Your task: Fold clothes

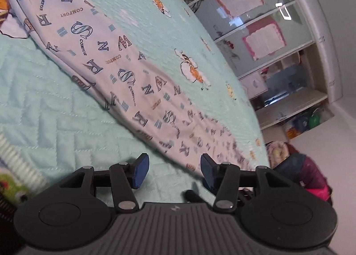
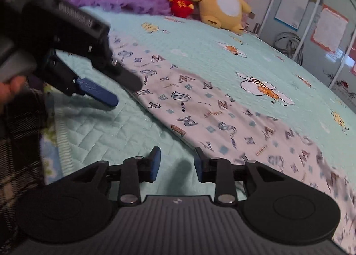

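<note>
Both tongs stand apart with nothing between them — the left tongs and the right tongs hover over the mint quilted bed. The letter-printed garment lies flat in a long strip — near edge to far left.

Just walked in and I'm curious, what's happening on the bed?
A person is folding clothes with a handheld gripper in each hand. A letter-printed garment lies in a long strip on the mint quilt. The left gripper and right gripper are both open and empty beside its near edge. Two plush toys sit at the far end.
</note>
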### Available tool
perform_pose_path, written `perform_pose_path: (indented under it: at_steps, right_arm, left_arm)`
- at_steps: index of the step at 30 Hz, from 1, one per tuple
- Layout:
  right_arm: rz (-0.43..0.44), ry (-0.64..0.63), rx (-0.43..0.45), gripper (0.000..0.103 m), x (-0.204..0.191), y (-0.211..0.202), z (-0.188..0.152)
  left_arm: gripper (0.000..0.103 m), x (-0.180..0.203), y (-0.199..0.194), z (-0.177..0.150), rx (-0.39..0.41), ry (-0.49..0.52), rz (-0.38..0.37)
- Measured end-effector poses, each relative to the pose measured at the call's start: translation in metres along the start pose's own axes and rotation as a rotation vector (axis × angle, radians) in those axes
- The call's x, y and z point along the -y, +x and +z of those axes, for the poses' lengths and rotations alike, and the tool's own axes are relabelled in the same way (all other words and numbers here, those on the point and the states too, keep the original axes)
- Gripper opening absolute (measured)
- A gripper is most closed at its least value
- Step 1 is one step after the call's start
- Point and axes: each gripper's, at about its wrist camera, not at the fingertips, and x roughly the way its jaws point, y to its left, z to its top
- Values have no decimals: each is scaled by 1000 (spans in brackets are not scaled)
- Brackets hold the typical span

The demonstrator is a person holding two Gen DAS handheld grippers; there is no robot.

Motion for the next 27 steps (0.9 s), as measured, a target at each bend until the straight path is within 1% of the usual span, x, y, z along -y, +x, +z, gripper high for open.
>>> perform_pose_path:
  at_steps: [4, 9, 12, 16, 20, 21, 22, 23, 27]
  right_arm:
    - [-6, -5, -1, 36, 2, 8, 2]
    - [-26, -113, 4, 38, -7, 14, 7]
    - [-11, -138, -11, 37, -8, 18, 10]
    - [43, -116, -35, 36, -6, 18, 14]
    - [59, -128, -51, 36, -4, 24, 17]
    - [63, -133, -62, 32, -5, 24, 19]
    - [74, -134, -74, 24, -6, 23, 21]
    - [79, -140, -86, 23, -7, 23, 21]
    - [49, -211, -87, 22, -13, 25, 20]
  left_arm:
    - [53, -9, 11, -4, -27, -51, -48]
    - [55, -14, 9, -9, -6, -94, -105]
    - [55, -17, 6, -11, 10, -109, -133]
    - [56, -14, 5, -12, 4, -98, -154]
    - [56, -11, 3, -12, 7, -83, -173]
    - [56, -10, 2, -12, 8, -73, -174]
    - [56, -9, 0, -13, 10, -62, -173]
    - [56, -7, 0, -12, 11, -51, -175]
    - [56, -5, 3, -11, 7, -26, -180]
